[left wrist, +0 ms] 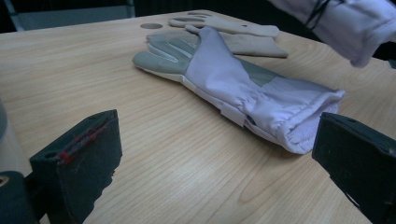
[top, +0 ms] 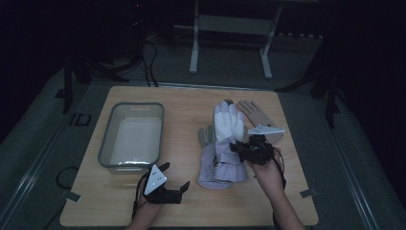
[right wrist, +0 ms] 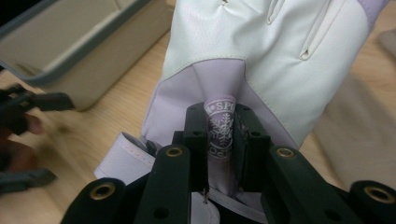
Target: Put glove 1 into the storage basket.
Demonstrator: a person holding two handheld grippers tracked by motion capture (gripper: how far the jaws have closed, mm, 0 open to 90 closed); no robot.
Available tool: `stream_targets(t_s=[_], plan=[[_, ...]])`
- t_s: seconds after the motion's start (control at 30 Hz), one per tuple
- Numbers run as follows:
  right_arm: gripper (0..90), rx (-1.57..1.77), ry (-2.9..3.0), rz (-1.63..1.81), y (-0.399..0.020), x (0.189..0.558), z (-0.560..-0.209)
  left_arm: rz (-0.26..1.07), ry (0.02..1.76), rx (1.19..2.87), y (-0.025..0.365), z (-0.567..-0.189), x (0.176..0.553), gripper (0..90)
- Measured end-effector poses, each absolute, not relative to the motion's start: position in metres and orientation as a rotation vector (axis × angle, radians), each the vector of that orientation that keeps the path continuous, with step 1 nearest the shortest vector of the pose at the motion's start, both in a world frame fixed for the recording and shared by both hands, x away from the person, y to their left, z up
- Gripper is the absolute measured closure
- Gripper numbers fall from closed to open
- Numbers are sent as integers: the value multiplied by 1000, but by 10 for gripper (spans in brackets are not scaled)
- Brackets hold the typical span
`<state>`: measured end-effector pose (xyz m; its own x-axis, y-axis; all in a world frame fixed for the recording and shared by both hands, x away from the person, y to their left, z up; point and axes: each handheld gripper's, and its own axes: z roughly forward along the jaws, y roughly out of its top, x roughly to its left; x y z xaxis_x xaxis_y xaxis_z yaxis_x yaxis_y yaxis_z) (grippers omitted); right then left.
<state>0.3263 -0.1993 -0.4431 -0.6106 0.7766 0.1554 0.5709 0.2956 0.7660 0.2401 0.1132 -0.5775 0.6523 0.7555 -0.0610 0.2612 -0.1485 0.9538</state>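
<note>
My right gripper [top: 238, 147] is shut on a white and lilac glove [top: 227, 125], held over the middle of the table. In the right gripper view the jaws [right wrist: 220, 140] pinch a fold of lilac fabric with a snowflake badge, and the glove's white back [right wrist: 261, 56] hangs ahead. A second lilac glove with a grey palm [left wrist: 224, 79] lies flat on the wood [top: 210, 167]. My left gripper [top: 174, 176] rests near the front edge, open with nothing between its jaws [left wrist: 215, 158], facing that glove's cuff.
A grey plastic bin [top: 131, 135] stands at the table's left, also seen in the right gripper view [right wrist: 79, 51]. A beige glove [top: 258, 117] lies at the back right [left wrist: 233, 30]. The wooden table [top: 287, 201] ends close to the person's forearms.
</note>
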Motion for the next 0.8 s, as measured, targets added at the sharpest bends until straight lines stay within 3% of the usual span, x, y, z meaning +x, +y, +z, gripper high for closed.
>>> stream_targets(t_s=[0.2,0.8], plan=[[772,1279,2344,1241,-178,325,-449,530,828,1715,113,-578,240,18],[737,1407,2349,1010,-152,355,-517,526,837,1719,113,-577,241,18]])
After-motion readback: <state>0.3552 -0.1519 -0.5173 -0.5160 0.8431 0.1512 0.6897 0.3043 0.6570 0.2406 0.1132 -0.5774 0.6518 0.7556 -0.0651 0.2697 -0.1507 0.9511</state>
